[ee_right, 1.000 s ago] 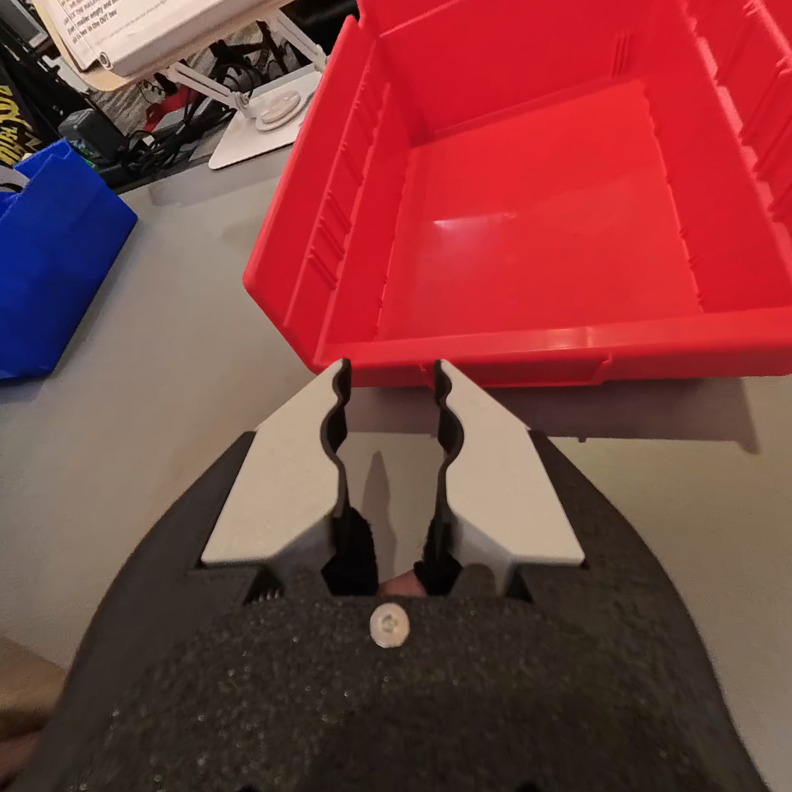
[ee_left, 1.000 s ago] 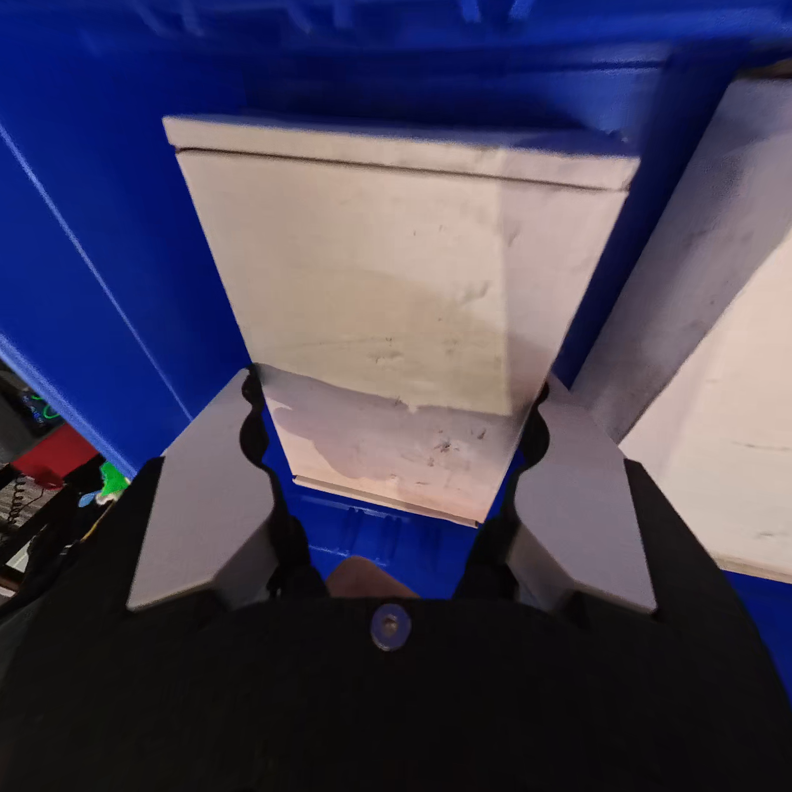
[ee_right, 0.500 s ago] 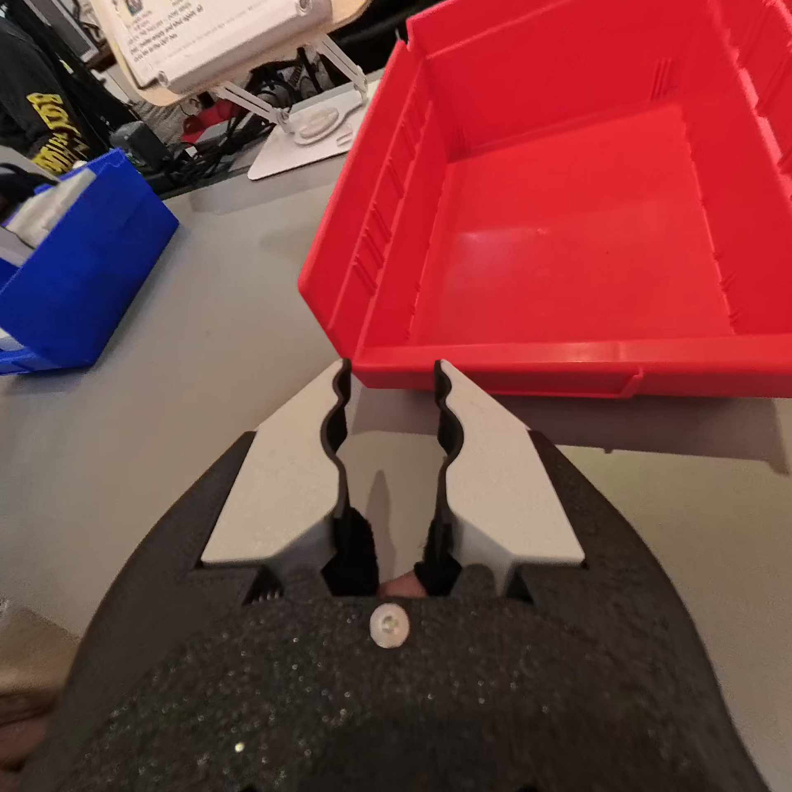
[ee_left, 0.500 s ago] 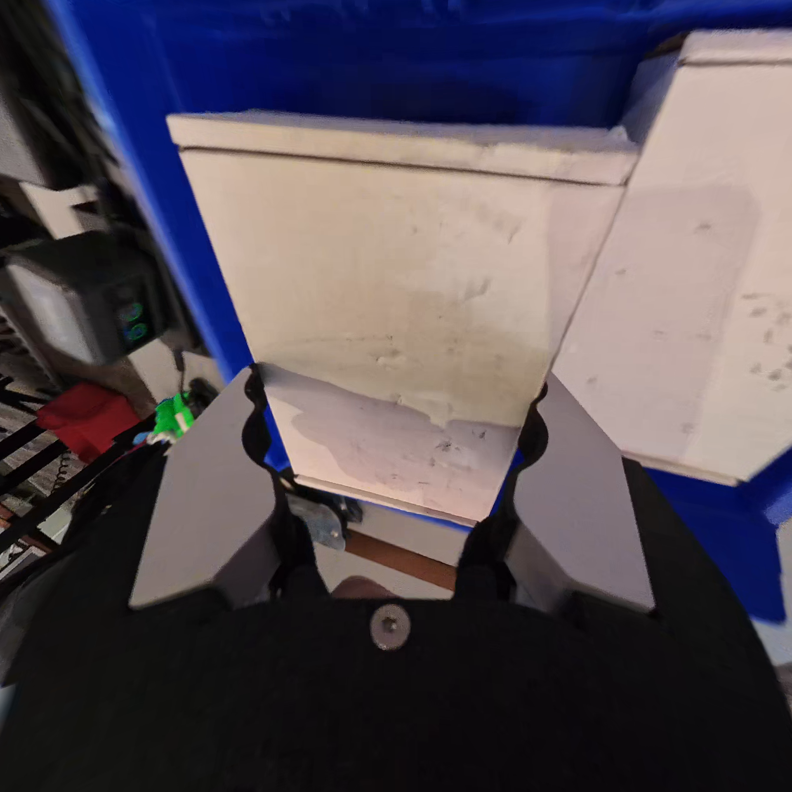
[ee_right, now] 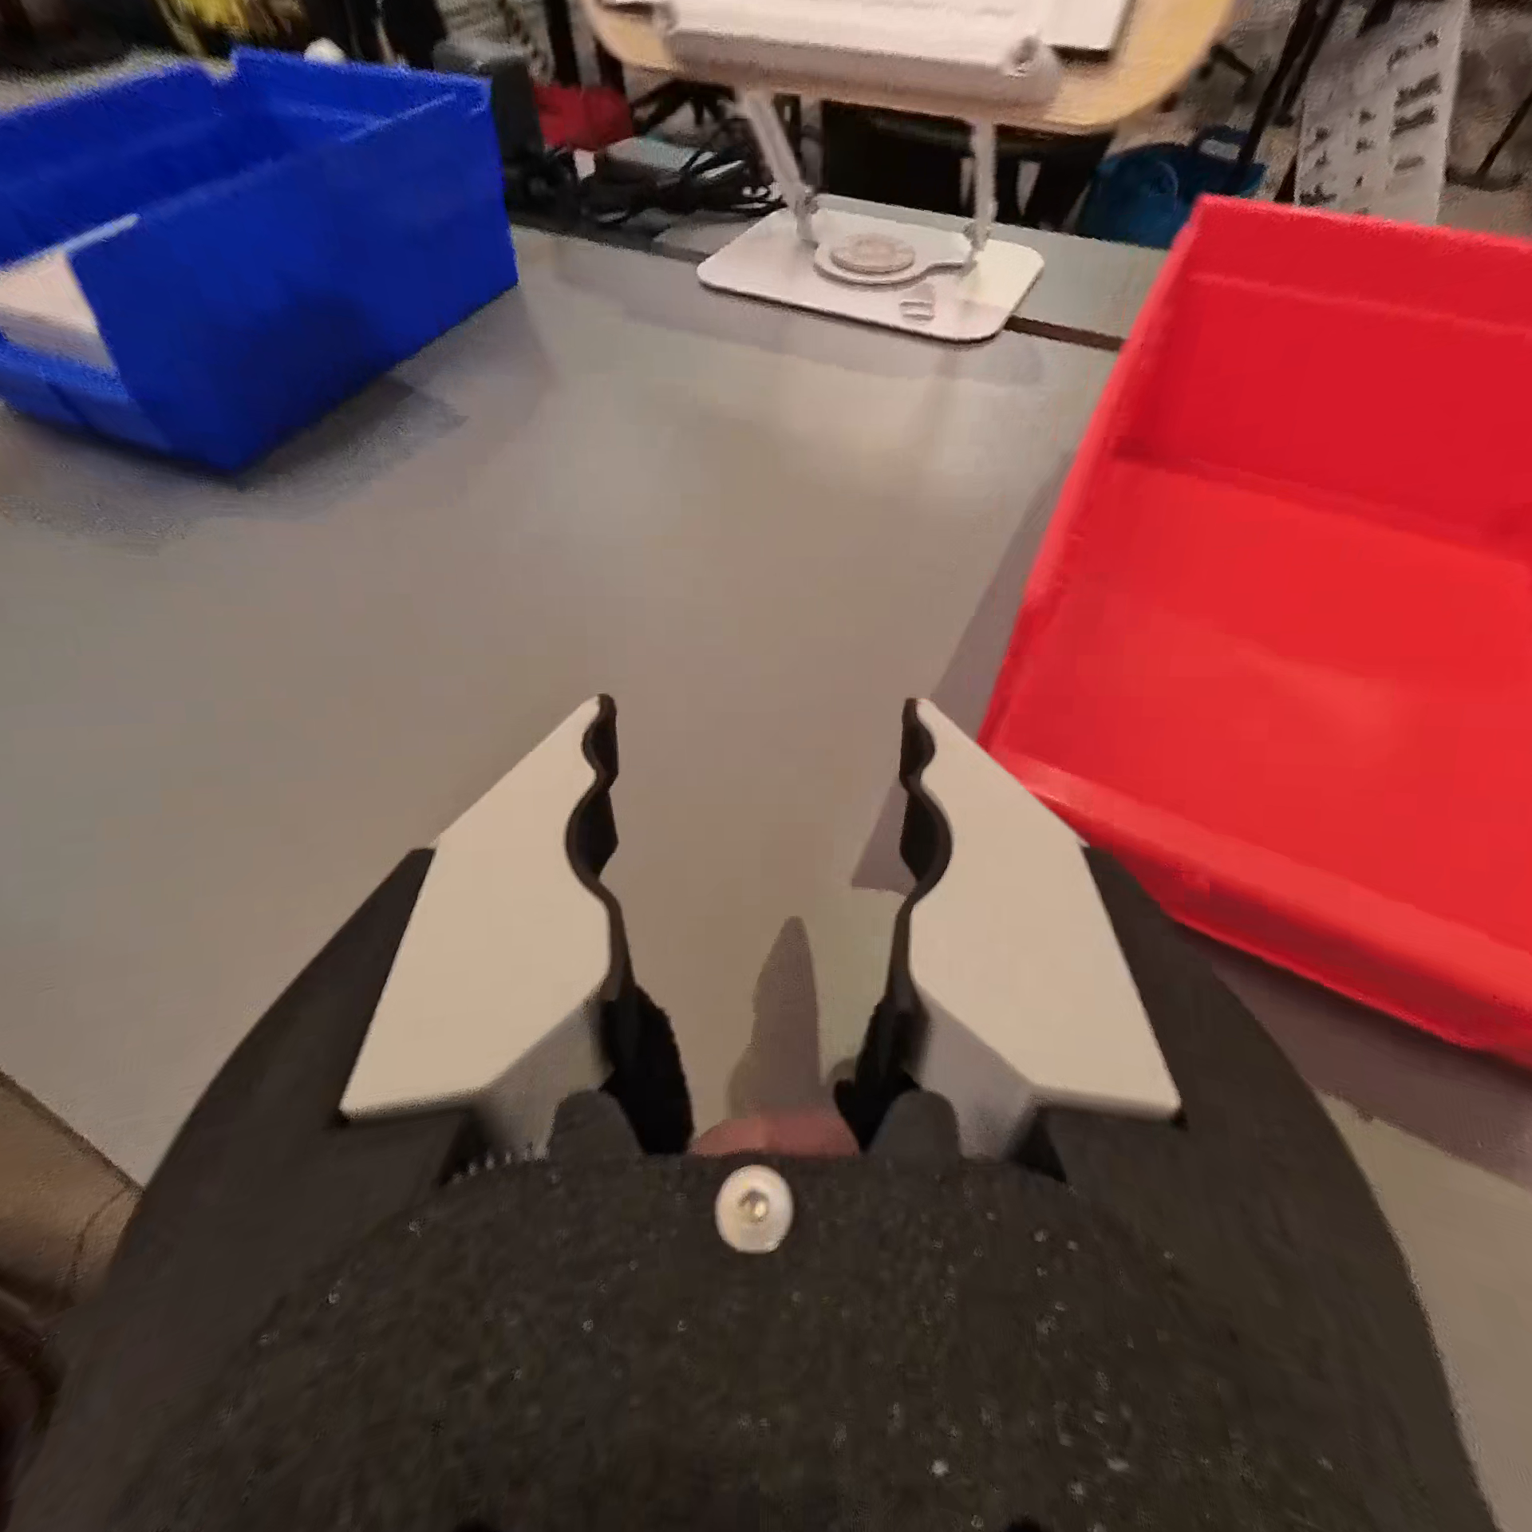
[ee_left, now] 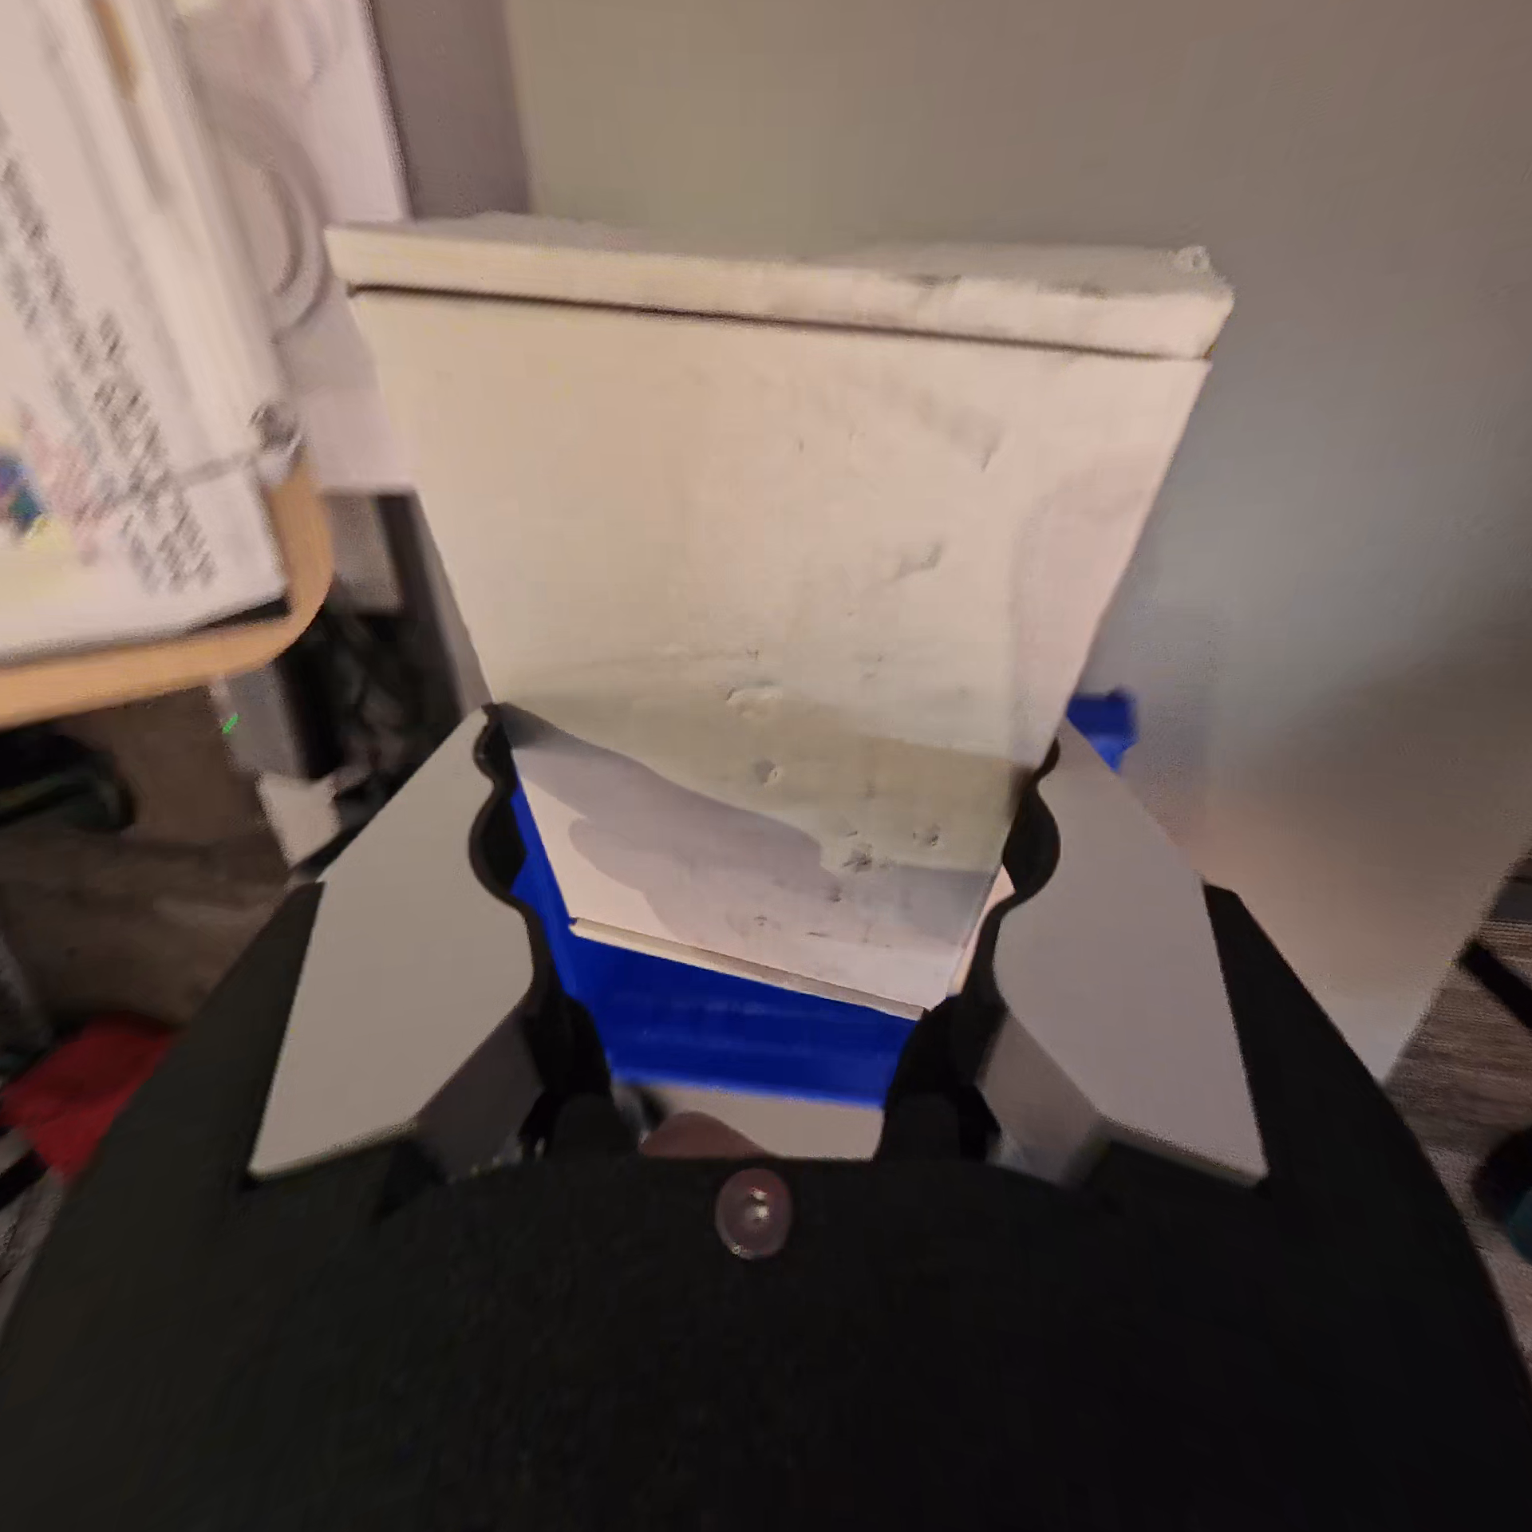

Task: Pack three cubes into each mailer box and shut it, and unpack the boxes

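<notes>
My left gripper [ee_left: 767, 746] is shut on a closed white mailer box [ee_left: 771, 530] and holds it in the air, above the blue bin [ee_left: 729, 1044] that shows just below it. My right gripper [ee_right: 758, 721] is open and empty, low over the grey table [ee_right: 580, 597]. The blue bin [ee_right: 273, 273] stands at the far left of the table in the right wrist view, with another white mailer box [ee_right: 41, 307] partly showing inside it. An empty red bin [ee_right: 1293, 630] stands at the right. No cubes are in view.
A white stand base [ee_right: 870, 273] with a wooden board above it sits at the table's far edge, with cables and clutter behind. A board with a printed sheet [ee_left: 124, 464] is at the left of the left wrist view. A grey wall [ee_left: 912, 124] is behind the held box. Some 35 cm of space lies between my two pairs of fingers.
My left gripper has lifted the mailer box up and out of the blue bin. My right gripper has opened wider and swung left, away from the red bin.
</notes>
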A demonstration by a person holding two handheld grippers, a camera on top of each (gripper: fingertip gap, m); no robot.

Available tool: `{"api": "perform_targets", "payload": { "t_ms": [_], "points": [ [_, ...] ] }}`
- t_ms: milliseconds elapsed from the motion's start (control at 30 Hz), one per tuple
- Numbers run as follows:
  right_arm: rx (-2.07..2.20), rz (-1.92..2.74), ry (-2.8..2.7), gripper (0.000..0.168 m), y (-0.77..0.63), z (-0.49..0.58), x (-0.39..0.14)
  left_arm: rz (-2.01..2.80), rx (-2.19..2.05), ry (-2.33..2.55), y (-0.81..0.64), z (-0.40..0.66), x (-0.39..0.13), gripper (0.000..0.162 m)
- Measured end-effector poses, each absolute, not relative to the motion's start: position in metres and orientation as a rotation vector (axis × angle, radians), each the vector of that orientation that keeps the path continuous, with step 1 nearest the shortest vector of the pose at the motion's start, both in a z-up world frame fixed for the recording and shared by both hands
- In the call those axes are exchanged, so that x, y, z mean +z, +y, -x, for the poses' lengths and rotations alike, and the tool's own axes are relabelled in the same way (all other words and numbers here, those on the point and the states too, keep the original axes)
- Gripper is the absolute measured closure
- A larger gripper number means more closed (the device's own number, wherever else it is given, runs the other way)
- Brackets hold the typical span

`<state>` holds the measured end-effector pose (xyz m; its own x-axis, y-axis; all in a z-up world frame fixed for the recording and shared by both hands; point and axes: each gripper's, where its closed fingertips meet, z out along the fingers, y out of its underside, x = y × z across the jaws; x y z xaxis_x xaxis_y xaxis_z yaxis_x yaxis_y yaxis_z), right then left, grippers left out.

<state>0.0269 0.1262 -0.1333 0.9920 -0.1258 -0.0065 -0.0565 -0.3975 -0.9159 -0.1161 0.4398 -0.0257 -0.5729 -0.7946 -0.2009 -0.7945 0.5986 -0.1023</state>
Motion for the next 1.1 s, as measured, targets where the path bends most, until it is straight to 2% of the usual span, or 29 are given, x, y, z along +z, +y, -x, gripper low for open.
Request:
{"api": "perform_targets", "payload": {
  "t_ms": [133, 367, 600, 900, 1100],
  "points": [
    [-0.052, 1.976, -0.015, 0.099, 0.138, 0.007, -0.129, 1.324, -0.170, 2.753, 0.380, 0.089, -0.053, 0.045],
    [0.087, 2.105, -0.136, 0.087, 0.139, 0.046, -0.147, 1.307, -0.137, 2.948, 0.325, 0.060, -0.123, 0.045],
    [0.105, 1.960, -0.232, 0.080, 0.151, 0.052, -0.144, 1.347, -0.174, 3.119, 0.285, 0.063, -0.167, 0.044],
    [-0.064, 1.845, -0.382, 0.073, 0.193, 0.040, -0.147, 1.449, -0.216, 3.265, 0.255, 0.080, -0.174, 0.045],
    [-0.139, 1.778, -0.498, 0.076, 0.209, 0.055, -0.137, 1.522, -0.378, 3.205, 0.240, 0.078, -0.173, 0.045]
  ]
}}
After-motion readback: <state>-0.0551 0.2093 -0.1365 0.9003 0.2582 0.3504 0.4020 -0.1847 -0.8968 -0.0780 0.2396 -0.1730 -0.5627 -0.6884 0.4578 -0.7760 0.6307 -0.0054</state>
